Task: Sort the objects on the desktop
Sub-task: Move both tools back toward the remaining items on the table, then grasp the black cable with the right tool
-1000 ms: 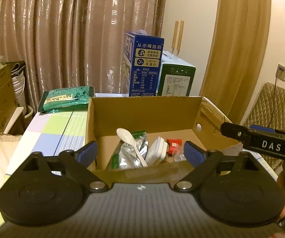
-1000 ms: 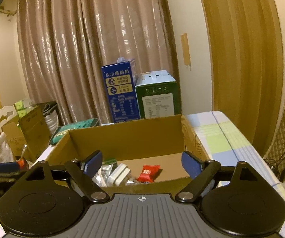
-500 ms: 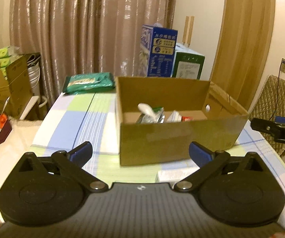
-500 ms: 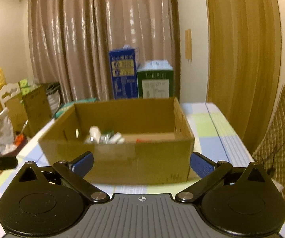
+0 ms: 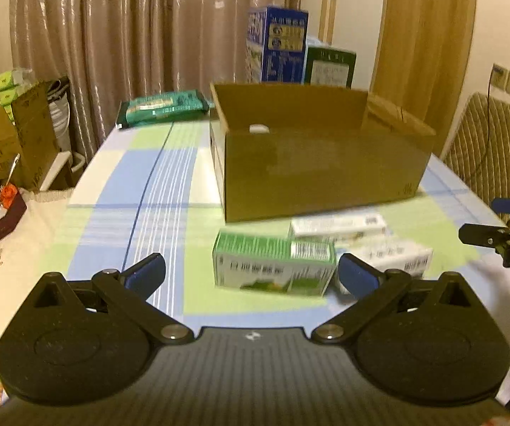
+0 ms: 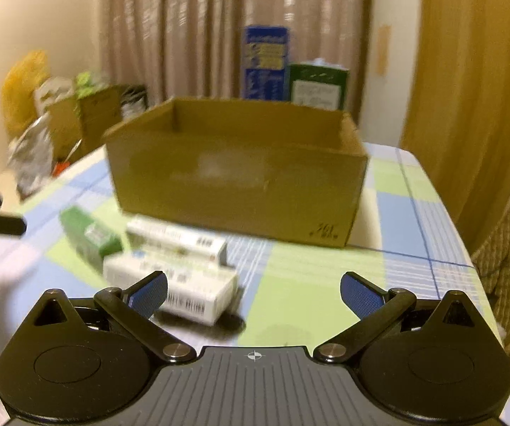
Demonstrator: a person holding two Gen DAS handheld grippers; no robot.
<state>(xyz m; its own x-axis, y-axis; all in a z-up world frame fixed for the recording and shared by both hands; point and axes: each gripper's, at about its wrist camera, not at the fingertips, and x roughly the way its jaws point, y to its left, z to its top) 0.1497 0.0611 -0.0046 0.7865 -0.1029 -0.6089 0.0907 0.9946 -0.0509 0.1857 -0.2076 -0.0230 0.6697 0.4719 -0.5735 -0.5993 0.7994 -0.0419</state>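
Observation:
An open cardboard box (image 5: 318, 174) stands on the checked tablecloth; it also shows in the right wrist view (image 6: 240, 177). In front of it lie a green-and-white carton (image 5: 272, 266), a long white carton (image 5: 338, 225) and a white barcoded carton (image 5: 393, 259). The right wrist view shows the same green carton (image 6: 89, 238), long white carton (image 6: 176, 239) and barcoded carton (image 6: 176, 285). My left gripper (image 5: 251, 273) is open and empty, just short of the green carton. My right gripper (image 6: 253, 289) is open and empty, its left finger beside the barcoded carton.
A blue carton (image 5: 278, 49) and a green carton (image 5: 329, 65) stand behind the box. A green packet (image 5: 164, 108) lies at the far left of the table. Cluttered boxes (image 5: 17, 135) stand left of the table, a quilted chair (image 5: 492, 152) to the right.
Both grippers have pulled back from over the box and dropped low. The cartons in front of the box have come into view. Both stay open.

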